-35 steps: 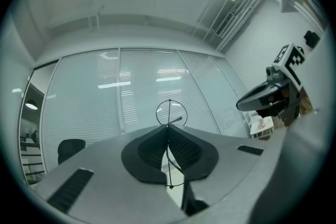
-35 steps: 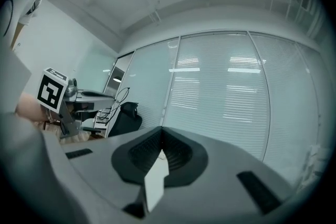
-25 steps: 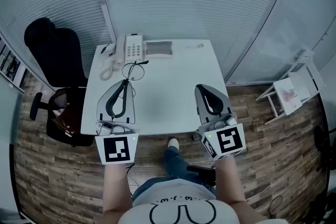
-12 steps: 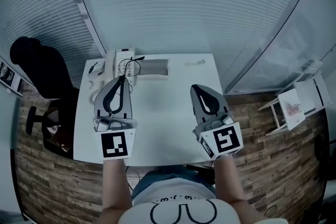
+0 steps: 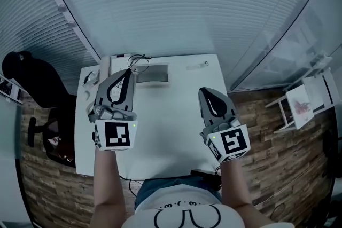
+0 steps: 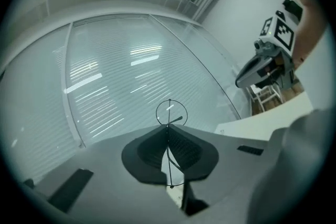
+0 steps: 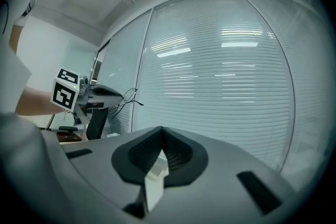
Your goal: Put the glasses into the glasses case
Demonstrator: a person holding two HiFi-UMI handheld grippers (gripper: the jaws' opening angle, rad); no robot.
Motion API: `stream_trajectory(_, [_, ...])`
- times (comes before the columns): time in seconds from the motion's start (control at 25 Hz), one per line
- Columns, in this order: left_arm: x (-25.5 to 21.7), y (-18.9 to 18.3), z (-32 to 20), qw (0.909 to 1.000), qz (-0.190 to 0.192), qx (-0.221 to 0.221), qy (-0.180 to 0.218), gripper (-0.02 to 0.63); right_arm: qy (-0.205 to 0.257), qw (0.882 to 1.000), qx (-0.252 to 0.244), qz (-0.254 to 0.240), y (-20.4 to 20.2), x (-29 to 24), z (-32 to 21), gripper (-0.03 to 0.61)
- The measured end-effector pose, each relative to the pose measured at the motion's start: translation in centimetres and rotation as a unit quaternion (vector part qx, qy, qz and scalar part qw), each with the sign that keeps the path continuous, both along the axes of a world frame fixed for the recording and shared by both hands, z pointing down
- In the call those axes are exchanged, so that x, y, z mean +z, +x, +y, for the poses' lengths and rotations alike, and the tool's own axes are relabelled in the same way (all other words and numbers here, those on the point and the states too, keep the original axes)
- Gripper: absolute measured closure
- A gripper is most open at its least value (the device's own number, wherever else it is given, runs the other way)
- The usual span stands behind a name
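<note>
Both grippers have moved forward over the white table (image 5: 176,115) since a second ago. The left gripper (image 5: 127,73) is clamped on the glasses (image 6: 168,124), pinched at its very tips. The right gripper (image 5: 207,91), off to its side, has its jaws together with nothing between them. With so slight a hold, a jolt could twist or drop the frame. It is thin dark wire, and one round rim stands above the tips.

No words, brands or numbers can be read anywhere. The only signs are black-and-white square code markers: one on the marker cube (image 5: 113,135) of the left gripper (image 5: 127,72), one on the matching cube (image 5: 230,143) of the right gripper (image 5: 205,91) — patterns only, no letters. The white shirt (image 5: 181,216) has a dark line print — small marks above it, too tiny to read.
</note>
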State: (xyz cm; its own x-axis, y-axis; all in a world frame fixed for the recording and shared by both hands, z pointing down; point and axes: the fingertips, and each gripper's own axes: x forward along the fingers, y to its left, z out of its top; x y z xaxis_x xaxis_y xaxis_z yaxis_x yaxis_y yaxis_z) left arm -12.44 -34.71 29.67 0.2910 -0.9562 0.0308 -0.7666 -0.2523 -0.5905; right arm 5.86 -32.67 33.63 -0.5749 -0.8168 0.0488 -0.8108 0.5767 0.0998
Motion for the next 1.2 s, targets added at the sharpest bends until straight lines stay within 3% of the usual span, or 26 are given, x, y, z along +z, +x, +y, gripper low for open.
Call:
stream_trajectory(0.12, [1.2, 0.7, -1.8, 0.9972, -0.060, 0.038, -0.025, 0.592, -0.007, 1.000, 0.011, 0.000, 0.4, 0.4, -0.4, 0.568])
stream_trajectory(0.24, [2.4, 1.1, -3.1, 0.9912, -0.093, 0.074, -0.058, 0.592, -0.017, 1.000, 0.020, 0.001, 0.5, 1.1, -0.6, 0.568])
stream_trajectory(0.48, [5.4, 1.4, -5.4, 0.9689, -0.150, 0.147, -0.131, 0.592, -0.029, 0.999, 0.027, 0.012, -0.2, 2.0, -0.4, 0.568])
stream_trajectory(0.8, [12.4, 1.8, -9.7, 0.9373, -0.174, 0.189, -0.235, 0.592, -0.051, 0.998, 0.031, 0.022, -0.4, 3.4, -1.1, 0.568])
stream_trajectory(1.0, [17.0, 2.4, -12.0, 0.9199, -0.200, 0.201, -0.271, 0.592, -0.072, 0.996, 0.039, 0.024, -0.2, 5.3, -2.2, 0.568])
stream_trajectory(1.2, [20.3, 3.1, -13.6, 0.9068, -0.193, 0.221, -0.303, 0.592, -0.093, 0.994, 0.056, 0.029, 0.3, 6.7, -3.4, 0.568])
